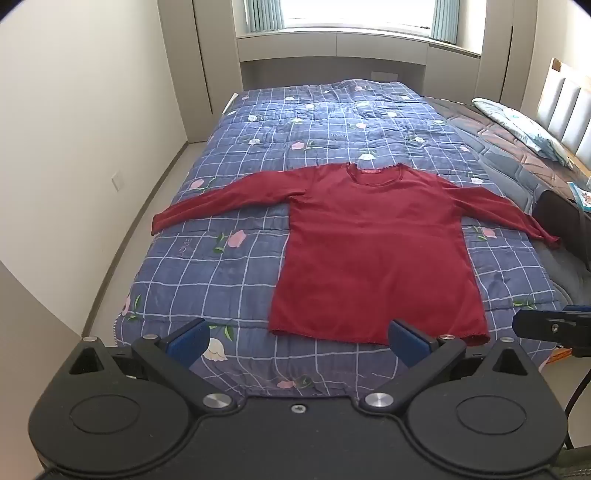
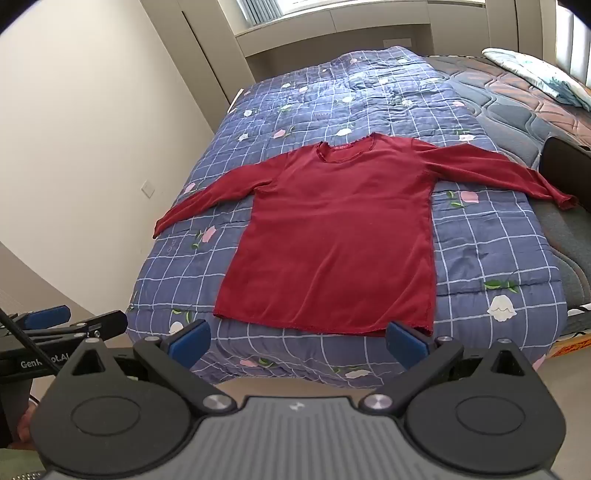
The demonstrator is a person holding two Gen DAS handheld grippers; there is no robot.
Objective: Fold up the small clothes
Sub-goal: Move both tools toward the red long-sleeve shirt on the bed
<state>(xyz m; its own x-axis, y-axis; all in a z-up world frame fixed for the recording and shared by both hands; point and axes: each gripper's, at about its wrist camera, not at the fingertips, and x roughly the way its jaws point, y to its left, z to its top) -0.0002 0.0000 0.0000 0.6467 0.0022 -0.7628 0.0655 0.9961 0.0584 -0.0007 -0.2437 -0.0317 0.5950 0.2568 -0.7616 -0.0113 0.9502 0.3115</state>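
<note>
A dark red long-sleeved shirt [image 1: 373, 251] was laid flat on the quilt [image 1: 229, 266] just beyond both released, empty tongs: left tongs [image 1: 299, 341], right tongs [image 2: 297, 341].

Red shirt [image 1: 373, 251]: soft matt knit cloth. Quilt [image 1: 229, 273]: stitched, slightly sheeny fabric. Wall [image 1: 85, 122]: smooth matt.

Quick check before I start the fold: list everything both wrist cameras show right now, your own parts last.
shirt: one, dark red, long-sleeved, flat on the quilt, sleeves spread, hem nearest the cameras
quilt: one, blue with white grid and flowers, covering the bed
mattress: one, grey-brown quilted, bare strip right of the quilt
pillow: one, white and teal, by the headboard
headboard: one, grey padded panels, far right
window: one, bright, teal curtains, behind the bed
left gripper: black, blue fingers, open, empty
right gripper: black, blue fingers, open, empty
</note>
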